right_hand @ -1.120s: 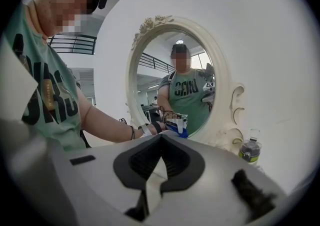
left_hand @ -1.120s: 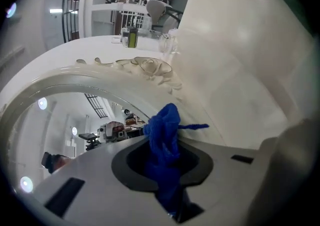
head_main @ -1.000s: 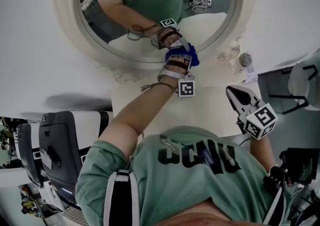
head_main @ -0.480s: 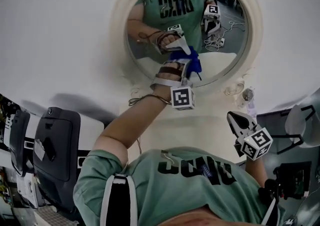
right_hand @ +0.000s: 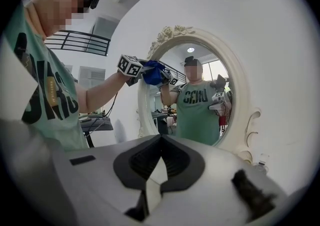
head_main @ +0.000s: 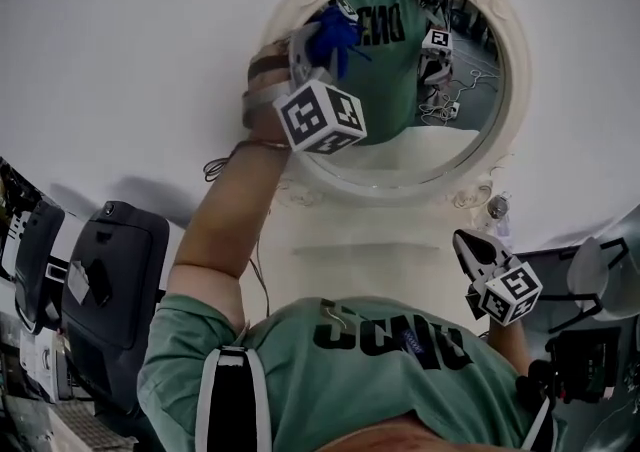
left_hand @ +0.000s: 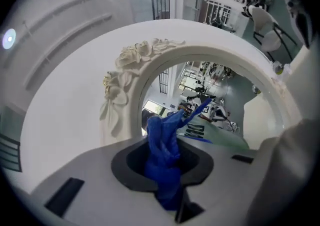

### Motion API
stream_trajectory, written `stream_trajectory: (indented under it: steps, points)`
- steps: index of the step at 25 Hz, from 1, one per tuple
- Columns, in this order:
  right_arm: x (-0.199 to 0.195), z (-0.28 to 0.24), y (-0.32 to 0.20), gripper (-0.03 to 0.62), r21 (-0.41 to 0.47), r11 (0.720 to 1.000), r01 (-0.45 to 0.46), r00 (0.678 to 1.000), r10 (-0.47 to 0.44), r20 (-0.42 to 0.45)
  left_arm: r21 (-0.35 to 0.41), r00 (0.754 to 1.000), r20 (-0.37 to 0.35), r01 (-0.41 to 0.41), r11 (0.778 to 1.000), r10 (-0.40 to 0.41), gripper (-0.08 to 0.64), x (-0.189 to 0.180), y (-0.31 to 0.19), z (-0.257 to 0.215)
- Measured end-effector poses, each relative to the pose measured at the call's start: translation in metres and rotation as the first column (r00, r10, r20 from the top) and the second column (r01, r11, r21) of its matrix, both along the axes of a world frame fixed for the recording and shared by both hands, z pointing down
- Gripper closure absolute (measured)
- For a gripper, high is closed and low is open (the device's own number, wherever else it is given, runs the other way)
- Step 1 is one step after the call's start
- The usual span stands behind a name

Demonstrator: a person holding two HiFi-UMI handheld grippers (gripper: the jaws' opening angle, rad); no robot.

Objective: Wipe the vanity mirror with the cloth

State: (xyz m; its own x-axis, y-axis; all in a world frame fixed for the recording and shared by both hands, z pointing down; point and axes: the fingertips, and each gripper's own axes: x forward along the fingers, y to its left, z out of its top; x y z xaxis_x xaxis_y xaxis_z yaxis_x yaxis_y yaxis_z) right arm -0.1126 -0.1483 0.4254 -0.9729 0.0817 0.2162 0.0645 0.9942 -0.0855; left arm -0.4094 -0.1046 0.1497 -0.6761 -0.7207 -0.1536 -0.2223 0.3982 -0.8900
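The left gripper (head_main: pixel 308 52) has risen to the upper-left rim of the mirror (head_main: pixel 505 90), clamping the cloth (head_main: pixel 332 32), which is bunched lengthwise toward the glass. The right gripper (head_main: pixel 472 248), seen in its own view, has its jaws together and empty.

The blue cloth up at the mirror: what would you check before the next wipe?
1. Cloth gripped firmly: ok. The left gripper is shut on the blue cloth, with a bunch sticking out past the jaws.
2. Cloth on the glass: ok, it seems. In the right gripper view the cloth meets its own reflection at the upper left of the mirror.
3. Other tool out of the way: ok. The right gripper is shut, empty and held low, apart from the mirror.
4. Clear of the rose carving: cannot tell. The cloth is close beside it.
5. Glass clean: cannot tell.
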Motion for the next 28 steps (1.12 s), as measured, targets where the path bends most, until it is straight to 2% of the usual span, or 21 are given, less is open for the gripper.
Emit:
stream_trajectory:
  steps: [3, 6, 8, 10, 14, 17, 19, 21, 23, 26, 28]
  points:
    - [0.003, -0.001, -0.002, 0.588, 0.001, 1.0, -0.009, 1.0, 0.009, 0.002, 0.034, 0.999, -0.048, 0.014, 0.999, -0.012, 0.482, -0.001, -0.006, 0.0]
    - [0.004, 0.0, -0.001, 0.588, 0.0, 1.0, -0.009, 1.0, 0.009, -0.003, 0.117, 0.996, -0.091, 0.02, 0.993, -0.009, 0.482, -0.002, -0.005, 0.0]
    - [0.003, 0.001, 0.0, 0.588, 0.002, 1.0, -0.003, 1.0, 0.003, -0.007, 0.155, 0.997, -0.066, 0.034, 0.987, -0.024, 0.482, -0.003, -0.004, 0.0]
    - [0.001, 0.002, 0.0, 0.588, 0.001, 1.0, 0.001, 1.0, -0.001, -0.008, 0.155, 0.999, -0.011, 0.044, 0.987, -0.043, 0.485, -0.002, -0.004, 0.001]
    - [0.002, 0.009, -0.001, 0.588, -0.013, 1.0, -0.004, 1.0, 0.004, -0.017, 0.072, 1.0, 0.023, 0.005, 0.997, -0.006, 0.485, 0.015, -0.02, 0.036]
    - [0.001, 0.014, 0.0, 0.588, -0.015, 1.0, -0.002, 0.999, 0.001, -0.034, -0.031, 0.996, 0.085, -0.012, 0.999, 0.015, 0.485, 0.033, -0.042, 0.093]
    - [0.002, 0.017, 0.0, 0.588, -0.02, 1.0, -0.006, 0.999, 0.005, -0.047, -0.111, 0.996, 0.077, -0.044, 0.993, 0.053, 0.485, 0.048, -0.059, 0.141]
    - [0.004, 0.022, -0.003, 0.588, -0.038, 0.999, -0.017, 0.998, 0.015, -0.055, -0.212, 0.993, 0.044, -0.095, 0.973, 0.107, 0.485, 0.064, -0.077, 0.195]
    - [0.006, 0.027, -0.008, 0.588, -0.053, 0.998, -0.031, 0.998, 0.028, -0.06, -0.323, 0.987, -0.002, -0.153, 0.934, 0.161, 0.485, 0.079, -0.094, 0.256]
    - [0.008, 0.035, -0.013, 0.588, -0.063, 0.997, -0.047, 0.996, 0.043, -0.077, -0.451, 0.969, -0.114, -0.246, 0.858, 0.218, 0.485, 0.101, -0.113, 0.341]
    - [0.011, 0.04, -0.018, 0.588, -0.071, 0.996, -0.057, 0.995, 0.051, -0.082, -0.511, 0.944, -0.252, -0.316, 0.799, 0.212, 0.485, 0.112, -0.122, 0.393]
